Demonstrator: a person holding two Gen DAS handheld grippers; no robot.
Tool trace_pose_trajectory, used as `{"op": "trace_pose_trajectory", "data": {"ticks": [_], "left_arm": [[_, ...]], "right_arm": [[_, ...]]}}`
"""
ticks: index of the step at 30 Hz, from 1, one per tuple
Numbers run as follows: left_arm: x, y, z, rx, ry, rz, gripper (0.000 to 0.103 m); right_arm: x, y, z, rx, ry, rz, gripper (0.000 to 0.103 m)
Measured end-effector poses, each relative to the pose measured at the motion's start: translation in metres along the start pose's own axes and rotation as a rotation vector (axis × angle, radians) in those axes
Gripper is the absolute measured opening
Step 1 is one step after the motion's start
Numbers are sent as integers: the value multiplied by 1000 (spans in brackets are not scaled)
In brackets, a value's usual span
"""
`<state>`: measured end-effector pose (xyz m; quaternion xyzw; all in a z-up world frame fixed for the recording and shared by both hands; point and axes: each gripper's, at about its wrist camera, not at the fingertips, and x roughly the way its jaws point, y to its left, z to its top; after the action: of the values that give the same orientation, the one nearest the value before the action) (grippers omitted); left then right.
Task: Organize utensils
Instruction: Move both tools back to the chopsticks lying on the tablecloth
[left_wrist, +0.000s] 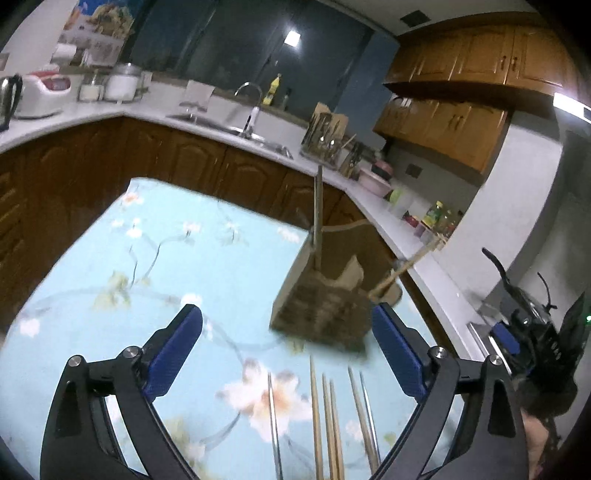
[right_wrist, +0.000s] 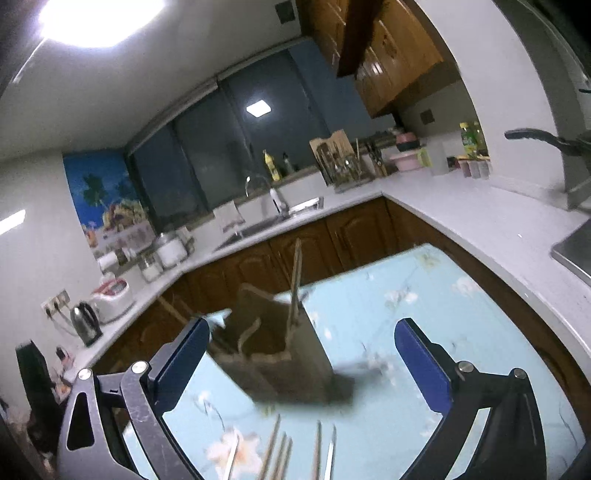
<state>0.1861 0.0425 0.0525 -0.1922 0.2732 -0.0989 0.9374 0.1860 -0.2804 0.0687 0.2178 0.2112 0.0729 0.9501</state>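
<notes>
A brown wooden utensil holder (left_wrist: 321, 299) stands on the light blue floral tablecloth (left_wrist: 147, 258), with one upright chopstick (left_wrist: 317, 206) in it and another stick (left_wrist: 410, 264) leaning out to the right. Several chopsticks (left_wrist: 328, 421) lie loose on the cloth near the front edge. My left gripper (left_wrist: 288, 339) is open and empty, above the loose chopsticks, short of the holder. In the right wrist view the holder (right_wrist: 280, 354) sits between and beyond my open, empty right gripper (right_wrist: 303, 354), with loose chopsticks (right_wrist: 280, 454) below. The right gripper also shows in the left wrist view (left_wrist: 532, 332).
A white L-shaped counter (left_wrist: 207, 122) over brown cabinets surrounds the table. It carries a sink with faucet (left_wrist: 251, 118), a dish rack (left_wrist: 325, 136), a kettle (right_wrist: 86, 319), a rice cooker (right_wrist: 112, 295), jars and bottles. Upper cabinets (left_wrist: 461, 62) hang at the right.
</notes>
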Motion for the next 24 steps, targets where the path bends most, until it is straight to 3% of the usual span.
{"op": "trace_pose_trajectory", "data": {"ticks": [12, 24], "left_arm": [[-14, 22, -53, 6, 89, 67, 95], [1, 26, -62, 43, 160, 117, 95]], "right_arm": [[-14, -5, -63, -22, 135, -21, 101], [11, 20, -90, -87, 242, 20, 100]]}}
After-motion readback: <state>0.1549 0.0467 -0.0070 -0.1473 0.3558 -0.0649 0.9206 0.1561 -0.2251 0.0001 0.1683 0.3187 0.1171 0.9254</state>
